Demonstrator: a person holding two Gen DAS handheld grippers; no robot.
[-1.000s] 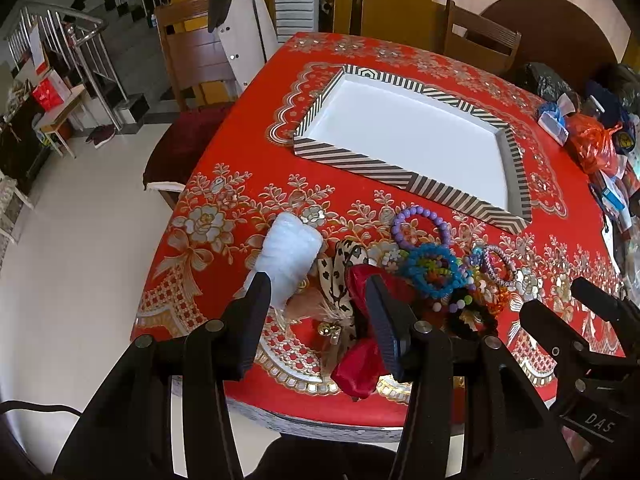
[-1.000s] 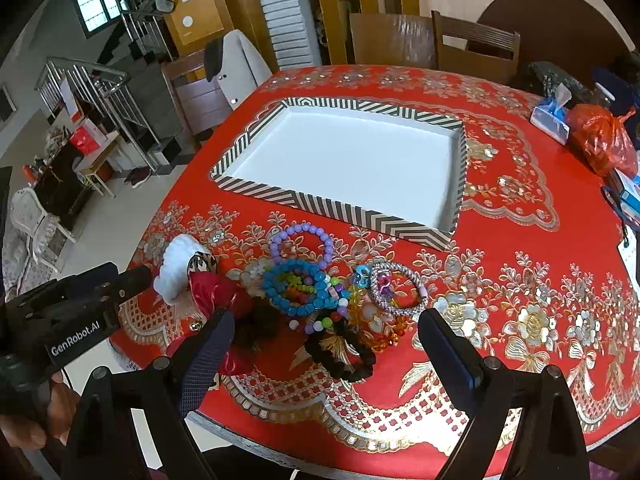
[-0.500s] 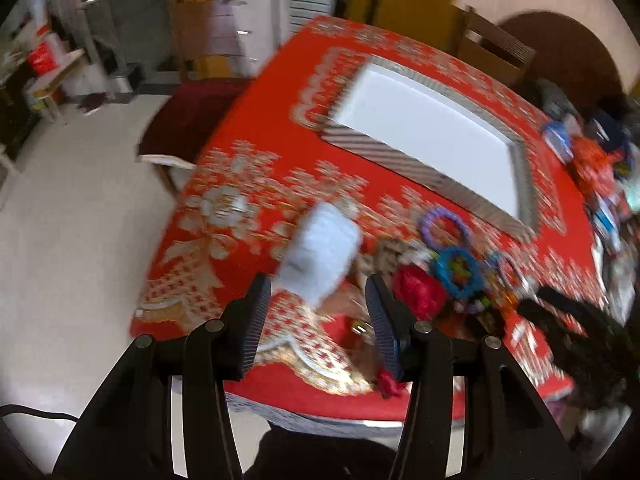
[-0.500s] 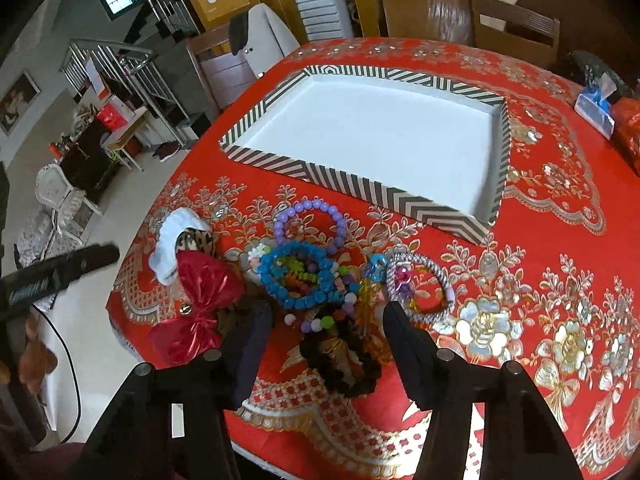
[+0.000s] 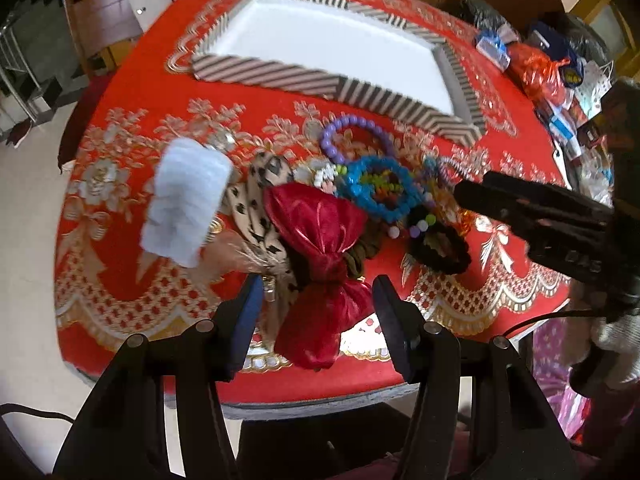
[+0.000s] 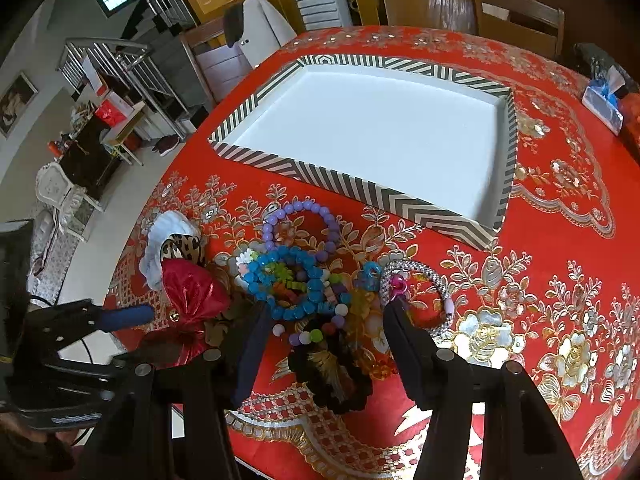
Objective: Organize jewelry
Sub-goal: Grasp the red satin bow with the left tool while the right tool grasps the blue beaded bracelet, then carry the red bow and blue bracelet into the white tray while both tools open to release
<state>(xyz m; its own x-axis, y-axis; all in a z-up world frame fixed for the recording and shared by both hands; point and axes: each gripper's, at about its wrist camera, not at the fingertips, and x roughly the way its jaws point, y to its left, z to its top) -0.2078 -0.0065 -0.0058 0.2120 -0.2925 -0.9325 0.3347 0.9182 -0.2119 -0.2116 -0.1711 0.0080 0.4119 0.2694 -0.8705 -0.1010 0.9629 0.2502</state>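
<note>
Jewelry pile [image 6: 316, 292]: heaped near table edge, before striped tray [image 6: 384, 196].
Left gripper [image 5: 318, 300]: jaws apart, just widened, straddling red bow [image 5: 320, 248], no contact seen.
Right gripper [image 6: 326, 332]: jaws apart, narrowed moments ago, black scrunchie [image 6: 332, 376] between, ungripped.

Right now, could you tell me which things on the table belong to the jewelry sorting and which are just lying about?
Belongs:
striped tray
purple bead bracelet
blue bead bracelet
red bow
black scrunchie

Lying about:
tissue pack
orange bag

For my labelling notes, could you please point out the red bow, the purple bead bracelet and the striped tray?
red bow [image 5: 320, 240]: left wrist view, upper lobe.
purple bead bracelet [image 6: 269, 229]: right wrist view, left beads.
striped tray [image 6: 320, 172]: right wrist view, near wall.
</note>
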